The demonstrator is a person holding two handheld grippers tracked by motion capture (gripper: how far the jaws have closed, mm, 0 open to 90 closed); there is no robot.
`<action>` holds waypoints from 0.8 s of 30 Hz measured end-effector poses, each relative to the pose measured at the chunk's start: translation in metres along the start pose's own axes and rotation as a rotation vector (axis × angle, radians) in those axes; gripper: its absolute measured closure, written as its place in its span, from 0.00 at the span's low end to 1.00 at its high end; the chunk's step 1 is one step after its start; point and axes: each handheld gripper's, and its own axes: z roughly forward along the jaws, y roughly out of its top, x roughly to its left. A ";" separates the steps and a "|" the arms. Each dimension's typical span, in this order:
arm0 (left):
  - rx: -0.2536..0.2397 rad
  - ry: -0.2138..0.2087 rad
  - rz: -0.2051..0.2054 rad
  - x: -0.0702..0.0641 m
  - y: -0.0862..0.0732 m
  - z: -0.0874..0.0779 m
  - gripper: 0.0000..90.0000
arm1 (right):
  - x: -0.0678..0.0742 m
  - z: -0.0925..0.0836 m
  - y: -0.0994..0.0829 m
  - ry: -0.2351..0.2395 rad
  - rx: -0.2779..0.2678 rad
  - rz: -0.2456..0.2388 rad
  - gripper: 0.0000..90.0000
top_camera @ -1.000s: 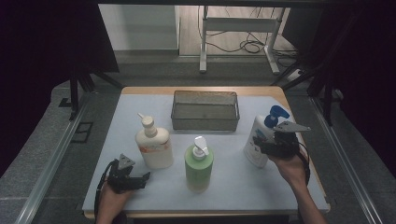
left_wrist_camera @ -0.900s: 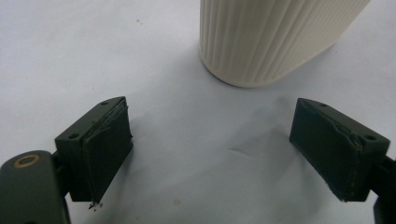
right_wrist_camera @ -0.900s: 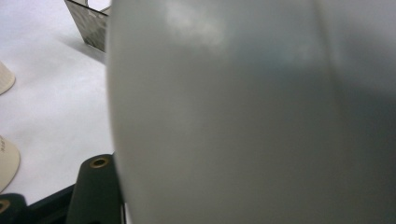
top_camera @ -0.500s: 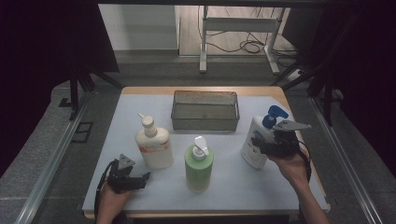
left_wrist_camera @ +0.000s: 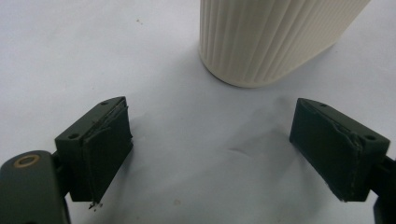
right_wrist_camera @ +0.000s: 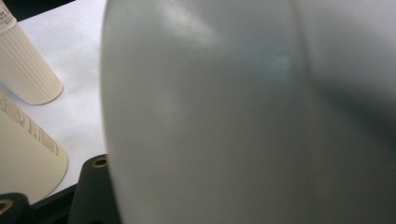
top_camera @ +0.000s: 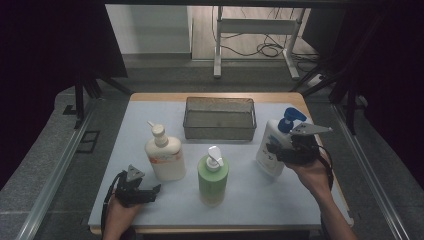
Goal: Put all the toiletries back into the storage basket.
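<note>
The desk (top_camera: pixel 150 120), covered in pale sheeting, carries a wire basket (top_camera: pixel 219 118) at its far middle, with a cream pump bottle (top_camera: pixel 165 156) to the near left of it, a green pump bottle (top_camera: pixel 213 177) at the near middle, and a white bottle with a blue pump (top_camera: pixel 274 142) at the right. The right gripper (top_camera: pixel 272 150) is clenched around that white bottle's body, which stands tilted on the right side of the desk. The left gripper (left_wrist_camera: pixel 229 154) rests at the near left with its jaws spread wide and nothing between them, just short of the cream bottle's ribbed base.
</note>
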 end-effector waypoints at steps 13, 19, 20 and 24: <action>0.000 0.000 0.000 0.000 0.000 0.000 0.14 | 0.009 0.000 0.021 0.042 0.000 0.000 0.42; 0.000 0.000 0.000 0.000 0.000 0.000 0.14 | 0.013 0.005 0.033 0.051 -0.004 -0.009 0.42; 0.000 0.000 -0.001 0.000 0.000 0.000 0.14 | 0.014 0.005 0.035 0.053 -0.004 -0.010 0.42; 0.000 -0.001 -0.001 0.000 0.000 0.000 0.14 | 0.019 0.010 0.047 0.055 -0.005 -0.023 0.42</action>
